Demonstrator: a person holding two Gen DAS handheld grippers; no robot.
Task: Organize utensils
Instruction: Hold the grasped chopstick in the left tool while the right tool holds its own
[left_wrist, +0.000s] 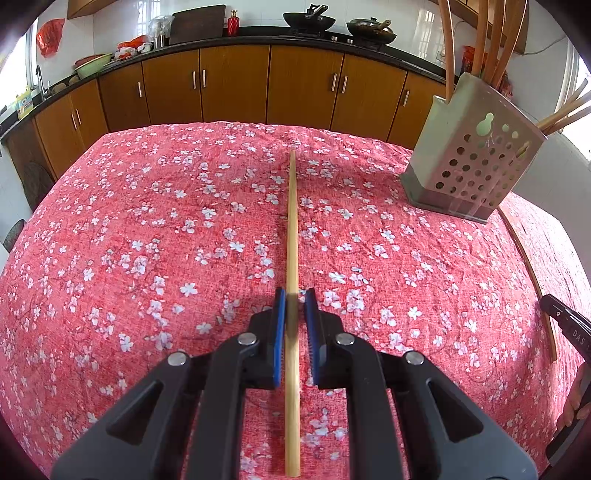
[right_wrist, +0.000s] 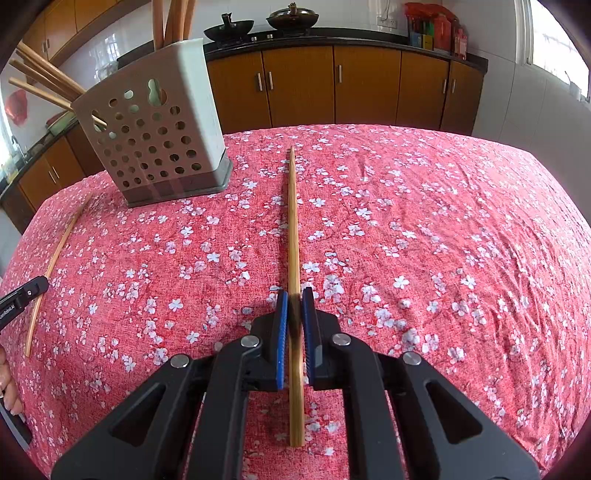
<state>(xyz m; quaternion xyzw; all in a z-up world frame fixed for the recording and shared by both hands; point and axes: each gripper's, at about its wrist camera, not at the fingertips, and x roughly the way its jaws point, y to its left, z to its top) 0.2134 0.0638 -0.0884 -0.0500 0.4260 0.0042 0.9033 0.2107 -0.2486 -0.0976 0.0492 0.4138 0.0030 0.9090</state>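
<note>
Left tongs (left_wrist: 295, 295) and right tongs (right_wrist: 295, 293) each grasp one chopstick (left_wrist: 292, 236) (right_wrist: 293, 236) lengthwise above the table (left_wrist: 147, 240). Holder (left_wrist: 469, 155), stocked with chopsticks, stands near the far edge; a loose stick (right_wrist: 55, 258) lies between the tongs.

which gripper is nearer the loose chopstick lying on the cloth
Hard to call. The loose chopstick lies between them, right of the left gripper and left of the right gripper; each grips its own chopstick.
</note>
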